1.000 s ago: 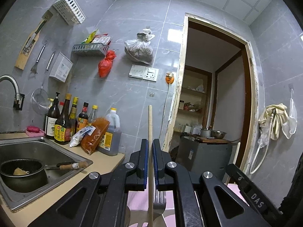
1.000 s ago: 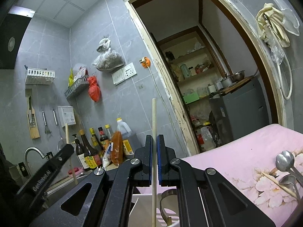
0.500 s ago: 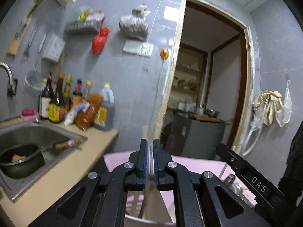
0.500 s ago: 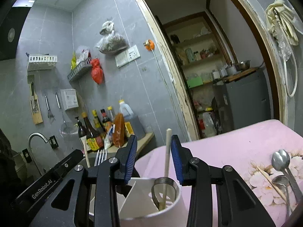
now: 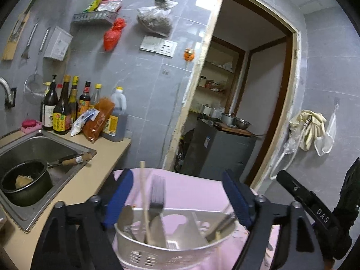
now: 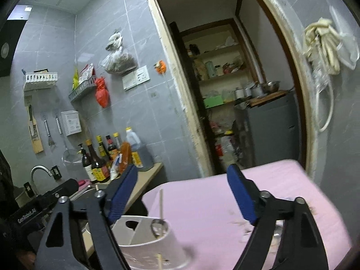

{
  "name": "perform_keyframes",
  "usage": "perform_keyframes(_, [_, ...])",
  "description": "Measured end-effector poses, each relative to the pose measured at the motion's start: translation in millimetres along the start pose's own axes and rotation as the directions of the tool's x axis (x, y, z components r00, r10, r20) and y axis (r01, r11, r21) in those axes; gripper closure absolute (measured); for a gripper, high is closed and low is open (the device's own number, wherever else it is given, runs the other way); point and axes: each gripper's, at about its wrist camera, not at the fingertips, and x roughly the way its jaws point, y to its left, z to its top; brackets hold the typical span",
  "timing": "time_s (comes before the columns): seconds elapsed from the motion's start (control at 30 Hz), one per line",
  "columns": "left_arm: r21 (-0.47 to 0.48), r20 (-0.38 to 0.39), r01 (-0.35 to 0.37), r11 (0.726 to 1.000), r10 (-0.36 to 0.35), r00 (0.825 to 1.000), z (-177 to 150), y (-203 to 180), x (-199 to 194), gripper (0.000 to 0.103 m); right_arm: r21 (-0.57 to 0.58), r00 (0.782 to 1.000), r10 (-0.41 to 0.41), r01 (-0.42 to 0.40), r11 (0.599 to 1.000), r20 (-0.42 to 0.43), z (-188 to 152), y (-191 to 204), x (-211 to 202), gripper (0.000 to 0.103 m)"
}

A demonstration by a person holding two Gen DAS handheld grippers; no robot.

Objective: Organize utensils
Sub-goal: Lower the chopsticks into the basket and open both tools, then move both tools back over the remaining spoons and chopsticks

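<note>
A white round utensil holder point(image 5: 157, 250) stands on the pink cloth, low in both views. In the left wrist view a pale chopstick point(image 5: 142, 191) and a fork point(image 5: 157, 193) stand upright in its left compartment. My left gripper point(image 5: 178, 196) hovers above and behind the holder; its jaws are opening and the blue pads point(image 5: 121, 193) touch nothing. In the right wrist view my right gripper point(image 6: 182, 195) is also opening, wide apart, with nothing in it. A chopstick point(image 6: 161, 200) stands free in the holder point(image 6: 153, 245) below it.
A steel sink point(image 5: 13, 155) with a black pot point(image 5: 24, 182) lies left of the pink-covered table point(image 6: 281, 180). Sauce bottles point(image 5: 60, 112) line the counter's back. A doorway with a grey cabinet point(image 5: 218, 153) is behind. The other gripper's body point(image 5: 315, 209) is at the right.
Both grippers went from shut on a chopstick each to wide apart. The chopsticks now stand loose in the holder. Both grippers lifted and drew back from it.
</note>
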Motion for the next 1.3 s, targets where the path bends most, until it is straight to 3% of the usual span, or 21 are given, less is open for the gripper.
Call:
perform_keyframes(0.1, [0.046,-0.013,0.006,0.999,-0.005,1.000,6,-22,-8,0.008,-0.029,0.999,-0.040,0.041,0.999,0.014,15,-9,-21,0.011])
perform_keyframes(0.23, [0.091,-0.021,0.009,0.996,-0.007,1.000,5,-48,-17,0.001,-0.076,0.995,-0.094,0.096,0.992,0.029,32,-21,-45,0.004])
perform_keyframes(0.53, [0.126,0.025,-0.026,0.992,0.023,0.999,-13,-101,-30,0.001,-0.221,0.981,-0.187,0.194,0.956,0.053,46,-56,-89,0.003])
perform_keyframes(0.7, [0.130,0.042,-0.059,0.990,0.054,0.998,-31,-126,-31,0.001,-0.236,0.975,-0.215,0.220,0.947,0.046,47,-83,-101,0.003])
perform_keyframes(1.3, [0.166,-0.044,-0.071,0.984,0.079,0.996,-82,-188,30,0.001,-0.211,0.965,-0.238,0.211,0.954,-0.110,20,-180,-50,0.002])
